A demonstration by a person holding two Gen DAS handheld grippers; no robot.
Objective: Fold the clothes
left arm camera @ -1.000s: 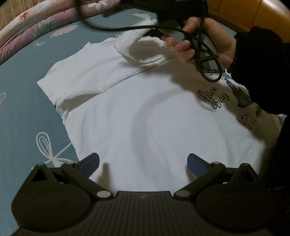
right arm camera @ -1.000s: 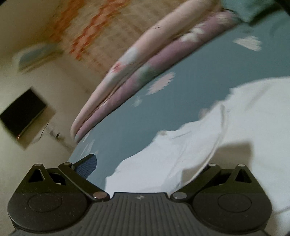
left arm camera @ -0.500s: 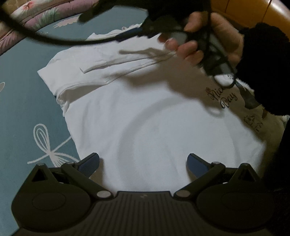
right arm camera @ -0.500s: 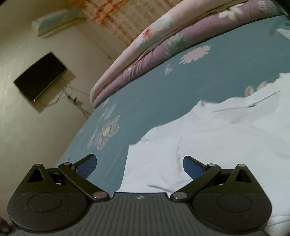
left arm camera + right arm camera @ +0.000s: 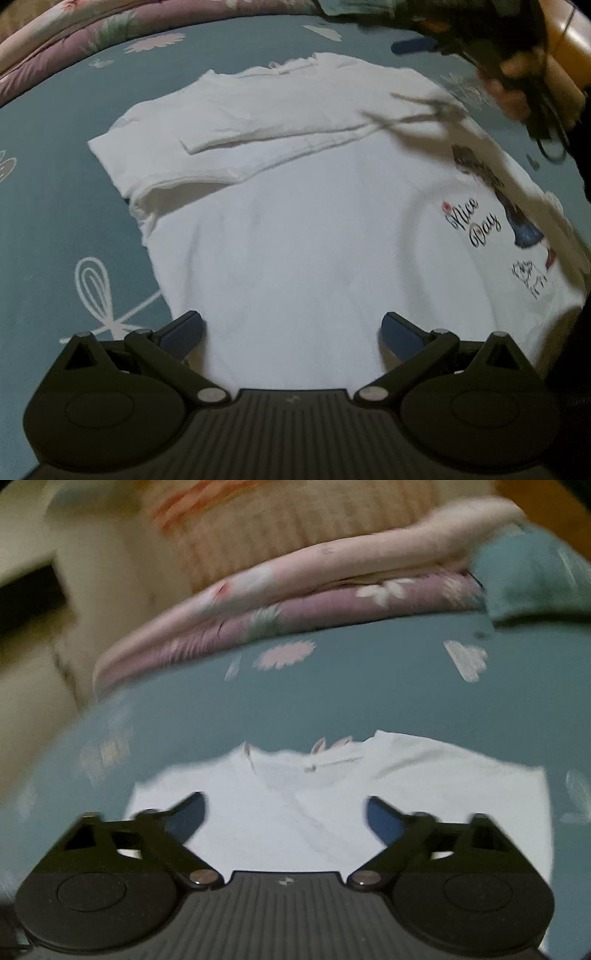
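**Sleeve laid in, next fold waits along the shirt's length**

Left wrist view: the white shirt [image 5: 295,221] lies flat on the teal bed [image 5: 44,229], filling the middle of the frame, its long axis running from the lower centre up toward the top. One sleeve [image 5: 266,133] is folded inward across the upper part. The printed "Nice Day" side sits at the right edge, unfolded. The left gripper [image 5: 291,328] hovers at the bottom of the frame with its jaws wide apart and nothing between them, over the shirt's near edge. The right gripper [image 5: 410,46] shows blurred at the upper right, held by a hand [image 5: 524,85].

Right wrist view: the right gripper [image 5: 284,812] has its jaws closing, with no cloth pinched; the shirt [image 5: 332,794] lies below it in the lower centre. By this layout, the right gripper looks nearer the unfolded printed side.
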